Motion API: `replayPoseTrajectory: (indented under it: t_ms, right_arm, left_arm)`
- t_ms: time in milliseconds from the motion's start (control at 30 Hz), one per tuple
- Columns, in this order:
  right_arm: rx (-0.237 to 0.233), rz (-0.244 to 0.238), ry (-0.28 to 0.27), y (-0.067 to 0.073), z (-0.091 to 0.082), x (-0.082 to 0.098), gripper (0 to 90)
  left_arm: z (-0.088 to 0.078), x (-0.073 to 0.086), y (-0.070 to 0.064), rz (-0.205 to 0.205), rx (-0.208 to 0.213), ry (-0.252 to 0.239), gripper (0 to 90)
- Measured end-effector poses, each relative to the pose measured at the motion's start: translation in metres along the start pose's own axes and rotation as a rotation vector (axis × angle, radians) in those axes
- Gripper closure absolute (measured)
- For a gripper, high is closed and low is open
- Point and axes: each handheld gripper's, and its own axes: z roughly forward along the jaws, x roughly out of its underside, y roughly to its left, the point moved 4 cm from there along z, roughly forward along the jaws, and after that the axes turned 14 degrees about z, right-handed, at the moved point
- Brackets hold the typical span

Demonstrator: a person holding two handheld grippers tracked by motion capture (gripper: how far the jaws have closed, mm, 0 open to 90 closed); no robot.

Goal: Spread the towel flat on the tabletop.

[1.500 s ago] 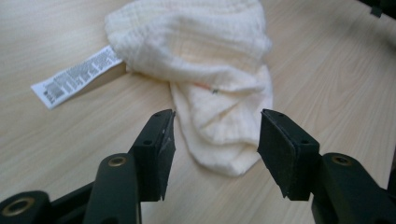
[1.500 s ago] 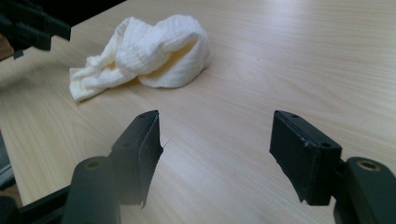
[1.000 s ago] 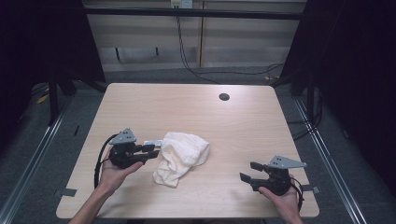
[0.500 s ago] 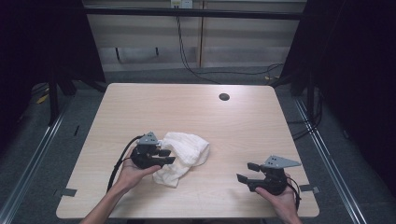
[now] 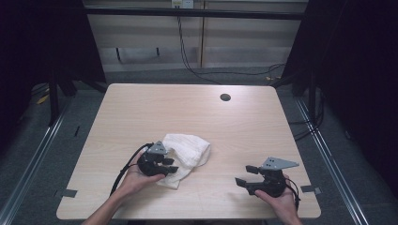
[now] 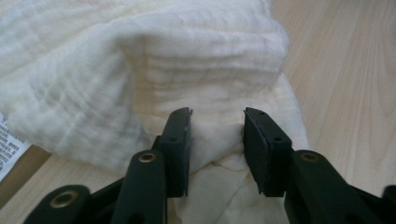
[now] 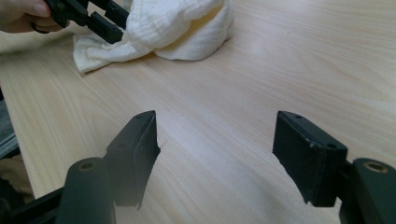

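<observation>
Cloth: cream, loosely woven gauze-like fabric, crinkled, matt; printed label at one edge, paper-like or woven, cannot tell. Table: pale wood-grain top, smooth, low sheen. Left gripper and right gripper: black matt plastic-looking jaws, brass-coloured metal eyelets.

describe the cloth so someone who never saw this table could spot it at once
On the wooden table, look near the front edge, left of centre. The cloth is a crumpled cream heap with a ribbed weave, at the tip of the left claw. It is the one soft, pale thing there.
</observation>
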Motion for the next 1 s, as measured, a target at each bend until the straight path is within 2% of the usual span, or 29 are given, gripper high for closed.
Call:
replayPoseTrajectory:
  t_ms: [133, 200, 333, 433, 467, 567, 600, 667, 700, 767, 833, 867, 933, 1000]
  right_arm:
    - [0.014, -0.004, 0.009, 0.0, 0.002, 0.0, 30.5]
    - [0.014, -0.006, 0.011, 0.001, 0.002, 0.0, 30.5]
    - [0.017, -0.014, 0.02, 0.001, 0.004, 0.001, 30.5]
    - [0.016, -0.019, 0.028, 0.002, 0.006, 0.001, 30.4]
    - [0.019, -0.023, 0.037, 0.003, 0.006, 0.002, 29.9]
    - [0.021, -0.032, 0.046, 0.004, 0.007, 0.003, 29.6]
    - [0.02, -0.031, 0.046, 0.005, 0.007, 0.003, 29.6]
    - [0.015, -0.034, 0.047, 0.005, 0.007, 0.003, 29.3]
    - [0.013, -0.037, 0.047, 0.006, 0.007, 0.003, 29.2]
    - [0.013, -0.032, 0.049, 0.005, 0.007, 0.003, 29.0]
    - [0.01, -0.032, 0.052, 0.005, 0.008, 0.003, 28.9]
    - [0.003, -0.034, 0.063, 0.005, 0.008, 0.003, 28.4]
    - [0.0, -0.039, 0.061, 0.006, 0.008, 0.003, 28.6]
    - [-0.003, -0.038, 0.059, 0.007, 0.008, 0.003, 28.5]
  left_arm:
    - [0.004, -0.001, -0.006, -0.014, 0.03, -0.022, 69.5]
    - [0.005, -0.004, -0.01, -0.001, 0.026, -0.01, 71.5]
    - [0.011, -0.011, -0.022, 0.012, 0.067, -0.018, 72.9]
    - [0.015, -0.016, -0.033, -0.005, 0.088, -0.019, 66.9]
    - [0.016, -0.017, -0.035, 0.002, 0.089, -0.018, 66.2]
    - [0.016, -0.019, -0.039, 0.001, 0.129, -0.02, 61.2]
    - [0.015, -0.02, -0.04, 0.009, 0.127, -0.019, 59.6]
    - [0.008, -0.024, -0.039, 0.007, 0.138, -0.048, 55.1]
    - [0.004, -0.026, -0.039, 0.004, 0.13, -0.069, 54.8]
    - [-0.004, -0.03, -0.039, 0.018, 0.119, -0.106, 61.1]
    - [-0.006, -0.031, -0.04, 0.021, 0.11, -0.115, 64.8]
    - [-0.011, -0.032, -0.041, 0.044, 0.12, -0.13, 67.7]
    - [-0.012, -0.032, -0.044, 0.063, 0.139, -0.124, 70.4]
    - [-0.007, -0.03, -0.049, 0.093, 0.17, -0.097, 70.6]
